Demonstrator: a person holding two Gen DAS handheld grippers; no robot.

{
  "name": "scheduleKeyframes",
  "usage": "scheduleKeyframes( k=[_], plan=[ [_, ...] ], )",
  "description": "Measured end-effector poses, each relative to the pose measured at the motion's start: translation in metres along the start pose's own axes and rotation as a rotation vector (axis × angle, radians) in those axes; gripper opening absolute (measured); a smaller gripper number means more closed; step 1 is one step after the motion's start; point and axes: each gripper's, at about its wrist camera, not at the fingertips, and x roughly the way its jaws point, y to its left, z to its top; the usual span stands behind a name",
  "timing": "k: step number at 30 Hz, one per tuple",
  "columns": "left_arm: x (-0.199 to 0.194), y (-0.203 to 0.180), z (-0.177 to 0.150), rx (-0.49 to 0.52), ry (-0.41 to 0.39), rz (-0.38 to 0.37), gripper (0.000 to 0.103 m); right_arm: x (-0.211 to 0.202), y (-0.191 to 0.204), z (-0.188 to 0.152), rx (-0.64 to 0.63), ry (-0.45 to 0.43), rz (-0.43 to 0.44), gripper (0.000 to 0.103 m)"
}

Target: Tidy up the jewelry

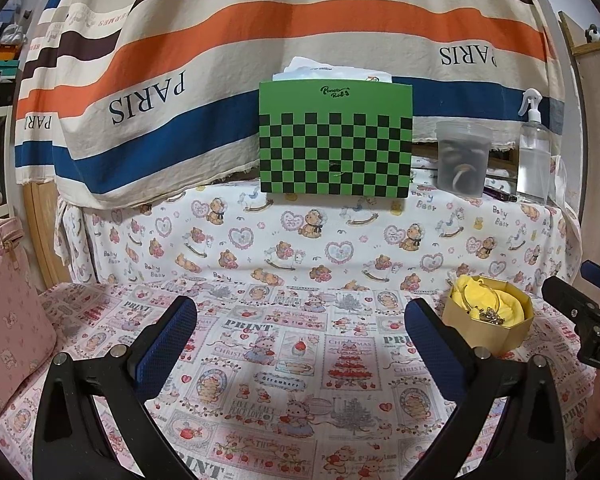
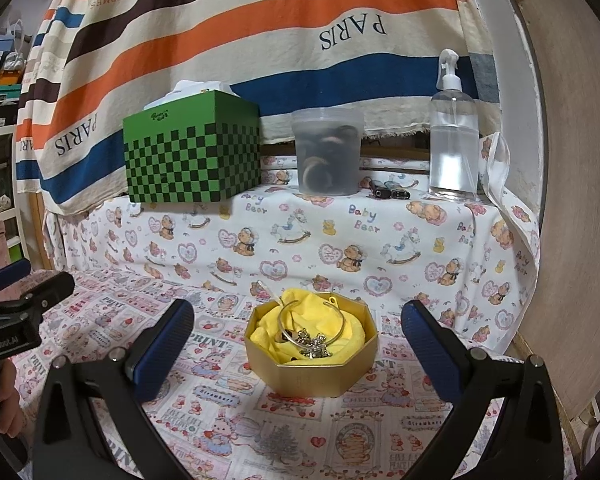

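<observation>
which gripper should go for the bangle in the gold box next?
Right. The gold box sits centred between the open right gripper fingers, bangle straight ahead. In the left view the box lies off to the right, outside the open left gripper.

The left tool [image 1: 300, 344] has two black plastic arms with round silver screws, and each finger carries a blue pad [image 1: 168, 344] with a fine dotted texture. The right tool [image 2: 298, 344] has the same black arms, silver screws and blue pads [image 2: 162, 344]. White letters are printed on each black body. Bare skin of the left hand [image 2: 4, 404] shows at the edge.
</observation>
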Motion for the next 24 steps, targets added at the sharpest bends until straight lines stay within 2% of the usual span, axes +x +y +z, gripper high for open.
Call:
scheduleKeyframes(
  k=[24],
  plan=[
    [-0.0026, -0.0017, -0.0011, 0.012, -0.006, -0.017, 0.103, 0.0011, -0.0088, 0.0003, 0.041, 0.004, -0.026, 0.103]
  ],
)
